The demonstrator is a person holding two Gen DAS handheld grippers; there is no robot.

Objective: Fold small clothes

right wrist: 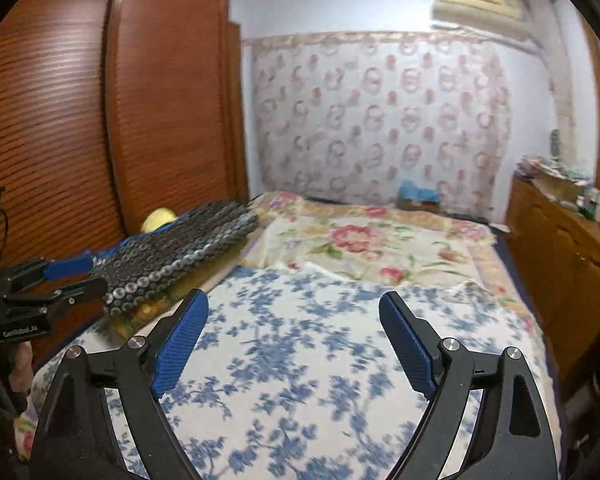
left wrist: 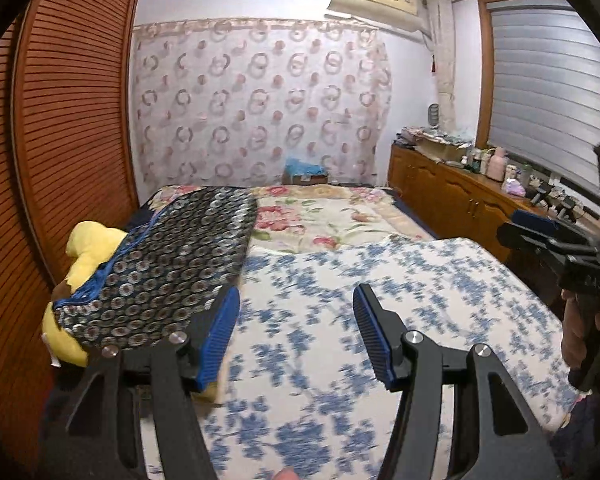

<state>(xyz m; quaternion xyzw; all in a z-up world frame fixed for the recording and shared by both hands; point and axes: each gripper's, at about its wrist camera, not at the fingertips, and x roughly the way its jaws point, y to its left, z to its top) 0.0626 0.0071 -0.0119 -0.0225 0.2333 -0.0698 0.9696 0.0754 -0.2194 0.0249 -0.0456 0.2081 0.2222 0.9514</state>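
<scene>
A dark garment with a ring pattern and a blue edge [left wrist: 172, 264] lies folded flat on the left side of the bed; it also shows in the right wrist view [right wrist: 180, 256]. My left gripper [left wrist: 296, 300] is open and empty, held above the blue-flowered sheet [left wrist: 340, 320], just right of the garment's near edge. My right gripper [right wrist: 294, 306] is open and empty above the same sheet [right wrist: 300, 360]. The right gripper shows at the right edge of the left wrist view [left wrist: 540, 228]. The left gripper shows at the left of the right wrist view [right wrist: 72, 276], beside the garment.
A yellow plush toy [left wrist: 92, 248] lies under the garment by the louvred wooden wardrobe [left wrist: 60, 120]. A red-flowered blanket [left wrist: 320, 216] covers the far half of the bed. A wooden sideboard [left wrist: 460, 192] with clutter runs along the right wall. A patterned curtain [left wrist: 260, 100] hangs behind.
</scene>
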